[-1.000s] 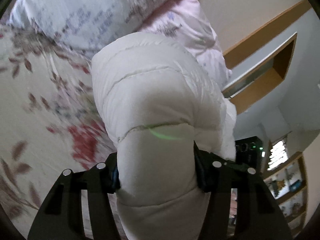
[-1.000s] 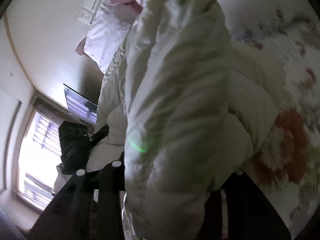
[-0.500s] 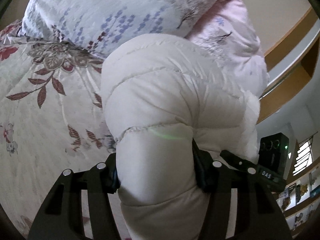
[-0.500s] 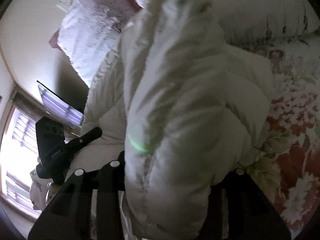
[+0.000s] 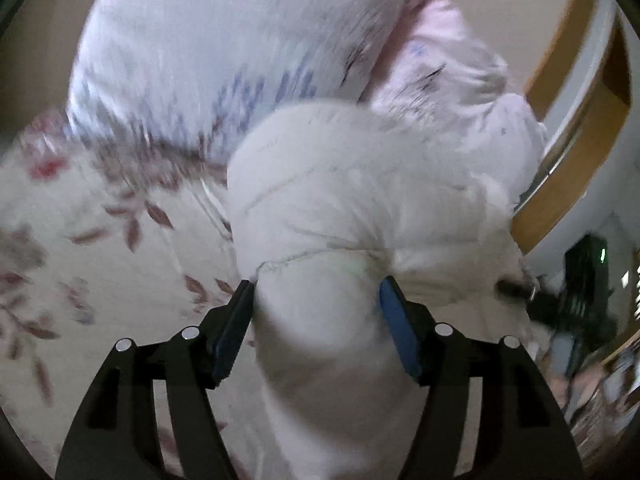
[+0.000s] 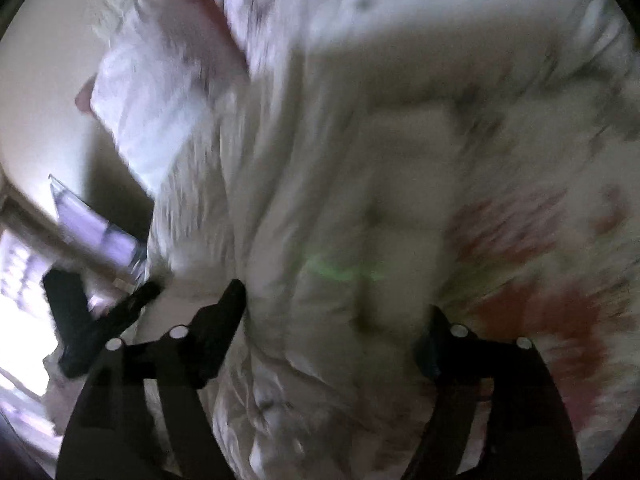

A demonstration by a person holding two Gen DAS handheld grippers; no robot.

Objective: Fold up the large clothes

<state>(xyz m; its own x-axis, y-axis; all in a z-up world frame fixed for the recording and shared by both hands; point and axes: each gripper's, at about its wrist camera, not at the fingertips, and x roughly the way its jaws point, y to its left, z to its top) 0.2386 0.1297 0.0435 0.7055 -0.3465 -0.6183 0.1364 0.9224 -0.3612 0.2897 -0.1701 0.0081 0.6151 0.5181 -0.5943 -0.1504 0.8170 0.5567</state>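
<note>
While both pairs of jaws are opening, the left gripper (image 5: 318, 308) has a puffy roll of the white padded jacket (image 5: 360, 208) between its blue pads, and the right gripper (image 6: 336, 308) straddles another fold. Farther on, the jacket lies on the floral bed (image 5: 80, 240), pillows (image 5: 224, 52) behind.
</note>
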